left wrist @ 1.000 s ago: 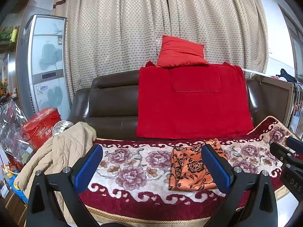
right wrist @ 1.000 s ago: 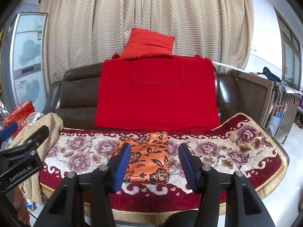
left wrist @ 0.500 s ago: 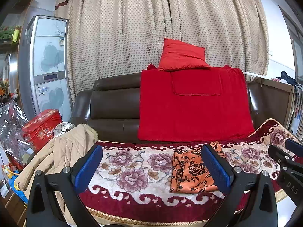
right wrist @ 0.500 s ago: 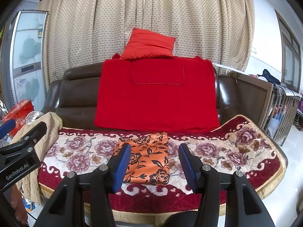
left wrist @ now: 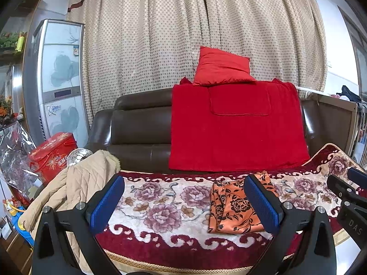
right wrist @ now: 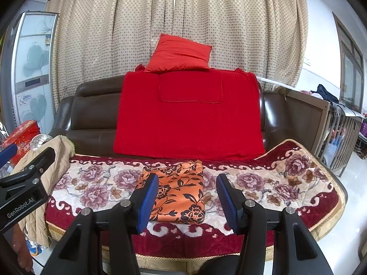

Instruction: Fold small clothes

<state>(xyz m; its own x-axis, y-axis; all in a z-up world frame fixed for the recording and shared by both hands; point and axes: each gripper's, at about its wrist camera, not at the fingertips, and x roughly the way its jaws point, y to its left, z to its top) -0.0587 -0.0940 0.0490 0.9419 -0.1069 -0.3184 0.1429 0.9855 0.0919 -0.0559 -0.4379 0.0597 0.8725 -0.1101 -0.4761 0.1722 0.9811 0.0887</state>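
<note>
Left gripper [left wrist: 183, 201] hung in front of the sofa edge, jaws spread wide, nothing between the blue pads [left wrist: 261, 206]. Right gripper [right wrist: 187, 202] sat alongside it, jaws parted about halfway, also holding nothing.

The task item, an orange floral cloth [right wrist: 177, 192], lay already folded into a neat rectangle on the floral seat cover [right wrist: 286, 183], toward the middle-front of the seat. From the right wrist view it sat straight ahead between the two fingers, beyond the tips, not touched. From the left wrist view the same cloth [left wrist: 231, 208] was off to the right, partly hidden behind the right-hand finger of that gripper.

Nothing lay on the cover between the grippers and the cloth.

Around it:
- A beige quilted jacket [left wrist: 75, 188] was draped over the sofa's left arm, well apart from the cloth.
- A red blanket [right wrist: 188, 116] hung down the brown sofa [right wrist: 91, 112] backrest directly behind the cloth, its bottom hem near the cloth's far edge.
- A red cushion [right wrist: 181, 53] sat on top of the backrest above the blanket.
- A dotted curtain [right wrist: 160, 18] ran behind everything.
- A red gift box [left wrist: 52, 153] sat on the left past the jacket, with a standing cabinet unit [left wrist: 59, 80] behind it.
- A slatted rail [right wrist: 339, 133] stood off the right end.
</note>
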